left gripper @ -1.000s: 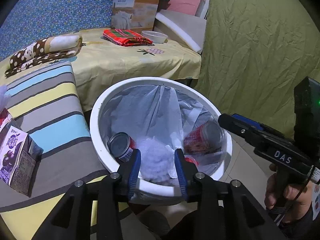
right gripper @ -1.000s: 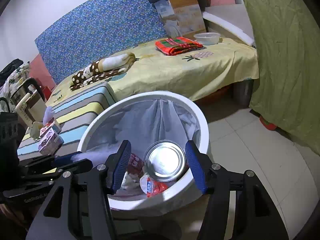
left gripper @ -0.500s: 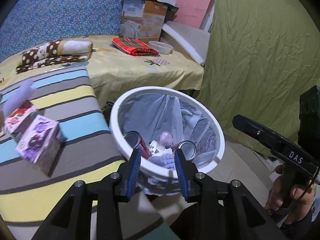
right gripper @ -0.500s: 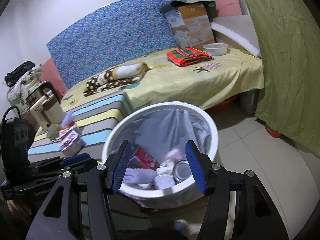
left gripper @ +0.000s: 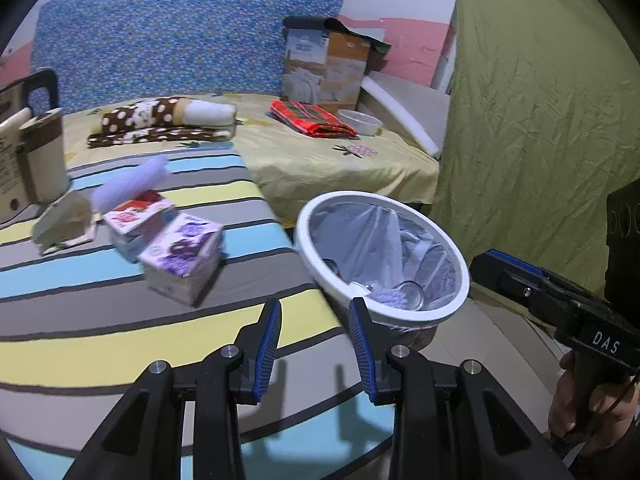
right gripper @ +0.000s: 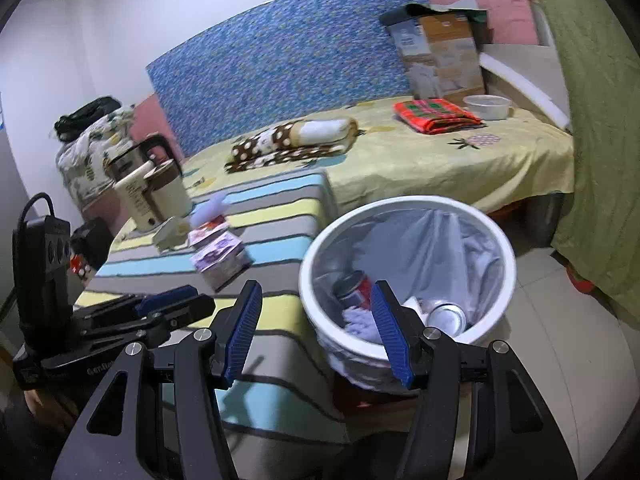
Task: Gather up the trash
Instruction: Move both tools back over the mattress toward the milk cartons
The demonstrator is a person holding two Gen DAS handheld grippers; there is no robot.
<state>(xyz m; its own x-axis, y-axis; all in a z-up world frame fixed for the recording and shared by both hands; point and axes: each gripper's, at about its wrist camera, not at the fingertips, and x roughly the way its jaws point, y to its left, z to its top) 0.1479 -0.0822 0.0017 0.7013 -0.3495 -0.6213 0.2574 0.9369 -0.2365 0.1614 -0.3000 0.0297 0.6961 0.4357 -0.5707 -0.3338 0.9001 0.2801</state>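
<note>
- Just ahead and to the right of the left claw, the white bin stands on the floor against the edge of the striped worktop, close enough, I'd say, that trash can be dropped straight in from the cloth.
- Inside the bin, a clear liner holds cans and crumpled paper; a red can shows in the right wrist view, just beyond the right claw.
- Ahead and to the left of the left claw, three small cartons sit bunched together on the stripes: a purple carton nearest, a red carton touching it behind, and a pale carton just beside that. These look like the trash yet to collect.
- Beyond the cartons, a cream kettle stands upright at the far left.
- Left claw: jaws moderately parted, nothing between them, hovering above the cloth and touching nothing.
- Right claw: jaws spread wider, empty too, poised over the near rim of the bin, with no contact that I can see.
</note>
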